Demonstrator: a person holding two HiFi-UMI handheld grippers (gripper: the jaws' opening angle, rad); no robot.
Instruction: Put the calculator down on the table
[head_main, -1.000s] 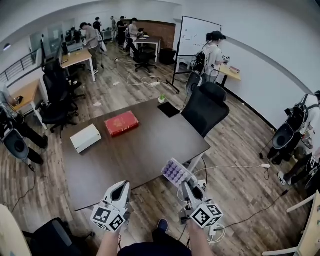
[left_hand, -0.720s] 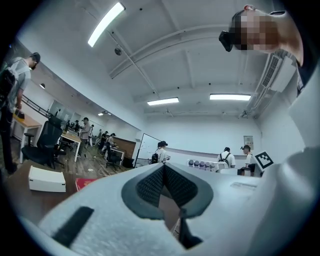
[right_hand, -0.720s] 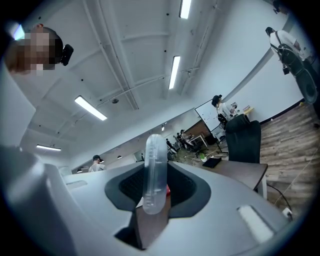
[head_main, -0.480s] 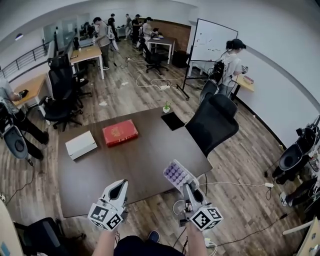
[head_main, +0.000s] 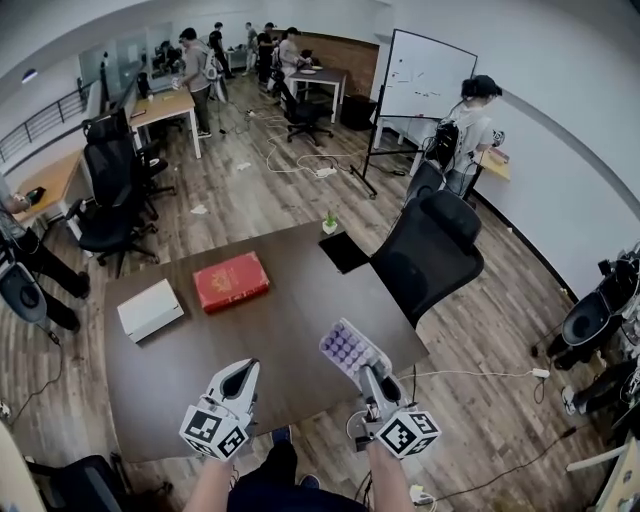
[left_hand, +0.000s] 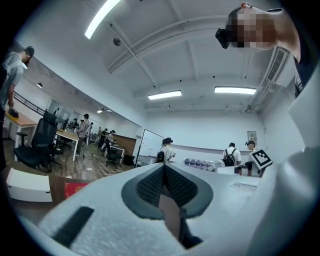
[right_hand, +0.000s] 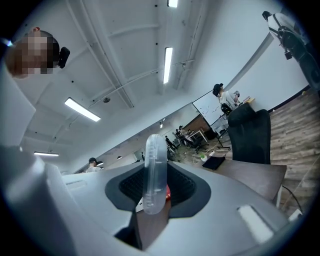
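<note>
A white calculator (head_main: 352, 346) with purple keys stands on edge in my right gripper (head_main: 367, 371), which is shut on its near end. It hangs above the near right part of the brown table (head_main: 280, 325). In the right gripper view the calculator (right_hand: 155, 170) rises edge-on between the dark pads (right_hand: 182, 186). My left gripper (head_main: 241, 374) is level over the table's near edge, to the left of the right one. It is shut, with nothing in it. In the left gripper view its fingertips (left_hand: 164, 171) meet at a point.
On the table lie a red book (head_main: 231, 281), a white box (head_main: 150, 310), a black pad (head_main: 345, 251) and a small plant (head_main: 329, 222). A black office chair (head_main: 435, 255) stands at the table's right side. Cables lie on the floor to the right, and people stand far off.
Both grippers have moved forward from over the floor to above the table's near edge. The calculator came along in the right gripper, held the same way.
</note>
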